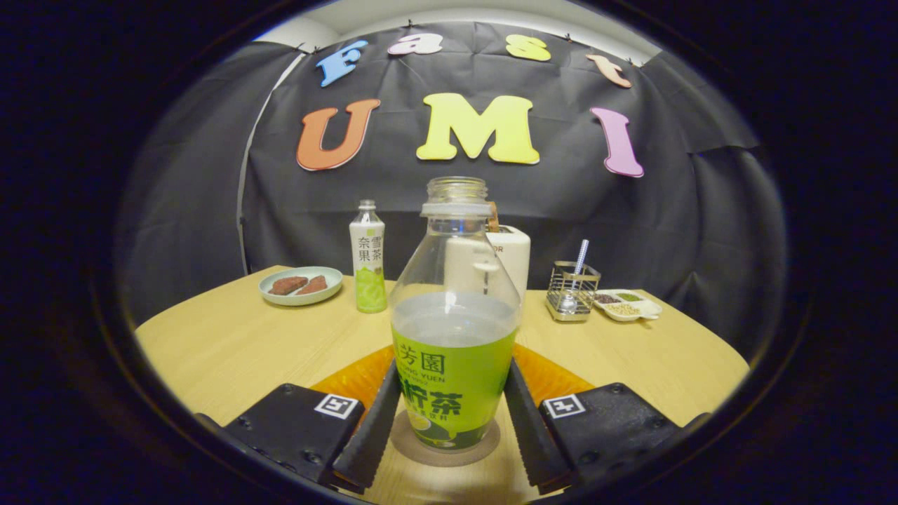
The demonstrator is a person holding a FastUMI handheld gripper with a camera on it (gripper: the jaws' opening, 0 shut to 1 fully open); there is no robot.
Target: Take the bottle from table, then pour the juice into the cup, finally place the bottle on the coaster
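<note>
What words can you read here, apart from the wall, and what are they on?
"OR": on the toaster, the rest hidden behind the bottle.
Label on that bottle, between the gripper fingers: characters curve away, not clearly readable.
Label on the far bottle: too small.
Gripper squares: patterns, no words.

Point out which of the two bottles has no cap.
The big bottle between the fingers, on the coaster: its neck is open. The slim bottle by the plate is capped.

Uncapped bottle (pixel 454 330) upright on coaster (pixel 445 443)
</note>
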